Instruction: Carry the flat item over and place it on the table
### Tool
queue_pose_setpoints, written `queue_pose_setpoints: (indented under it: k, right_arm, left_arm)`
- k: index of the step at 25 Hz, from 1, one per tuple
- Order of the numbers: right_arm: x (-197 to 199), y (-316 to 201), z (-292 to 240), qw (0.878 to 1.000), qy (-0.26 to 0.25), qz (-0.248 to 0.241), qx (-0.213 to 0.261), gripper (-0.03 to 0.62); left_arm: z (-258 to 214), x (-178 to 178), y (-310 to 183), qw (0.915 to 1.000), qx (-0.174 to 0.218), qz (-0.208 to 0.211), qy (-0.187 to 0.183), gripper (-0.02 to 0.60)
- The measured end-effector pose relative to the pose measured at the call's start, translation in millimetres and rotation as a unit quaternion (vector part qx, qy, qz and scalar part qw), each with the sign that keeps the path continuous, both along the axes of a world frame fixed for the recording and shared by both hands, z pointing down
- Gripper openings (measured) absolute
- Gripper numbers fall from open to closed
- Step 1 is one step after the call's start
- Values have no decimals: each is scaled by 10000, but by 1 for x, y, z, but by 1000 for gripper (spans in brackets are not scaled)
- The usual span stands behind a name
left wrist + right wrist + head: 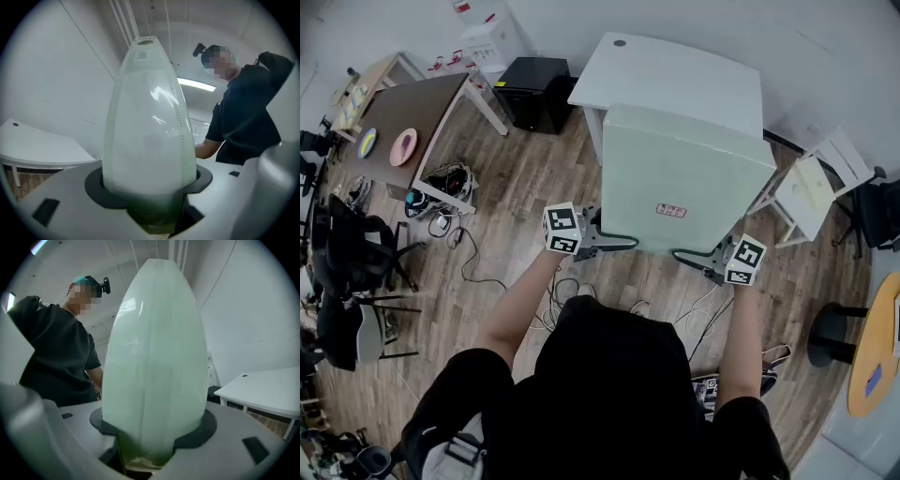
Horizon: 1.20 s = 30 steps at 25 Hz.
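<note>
I carry a large flat pale-green panel point(684, 178) held level over the wooden floor, with its far edge over the white table point(675, 66). My left gripper point(617, 242) is shut on the panel's near left edge. The right gripper point(692, 255) is shut on its near right edge. In the left gripper view the panel point(147, 126) fills the gap between the jaws edge-on, and the white table point(42, 150) shows at the left. The right gripper view shows the panel point(154, 366) clamped the same way, with the table point(262, 390) at the right.
A black box point(534, 94) stands left of the white table. A brown table point(422, 108) with two plates sits at the far left, with black chairs point(347, 262) and cables point(469, 258) below it. At the right are a white chair point(811, 192) and a round wooden table point(877, 347).
</note>
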State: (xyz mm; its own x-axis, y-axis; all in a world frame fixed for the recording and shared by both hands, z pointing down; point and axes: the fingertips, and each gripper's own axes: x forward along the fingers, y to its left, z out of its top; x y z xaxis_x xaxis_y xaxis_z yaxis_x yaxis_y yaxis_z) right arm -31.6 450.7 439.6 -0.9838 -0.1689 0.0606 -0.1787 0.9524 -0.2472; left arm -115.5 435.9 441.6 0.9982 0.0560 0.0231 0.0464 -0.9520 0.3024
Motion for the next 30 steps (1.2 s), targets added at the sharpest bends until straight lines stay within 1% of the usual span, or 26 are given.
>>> queue_pose_setpoints:
  k: [6,10,14,20,28,30]
  right_arm:
    - [13,5,-1,10000,-5,-32,-28,313]
    - [16,4,0,9998,13,-101,-195,314]
    - [21,7,1,9997,5,-161,-204,314]
    - [30,7,11,9994,-45,-152,-316,314]
    - [22,-27,17,9992,-36,-52,-392,314]
    - [19,-41,18,9992,-14,8,-396,314]
  left_arm:
    - [-2,13,6,10000,22,-24,15,313]
    - [5,16,5,9997,-203,-76,121,313]
    - [7,20,10,9995,-243,-184,106,313]
    - [17,29,11,9991,-345,-195,129,313]
    - [23,20,-24,9990,-415,-144,81,313]
    - [25,17,-39,9988,-451,-99,133,313]
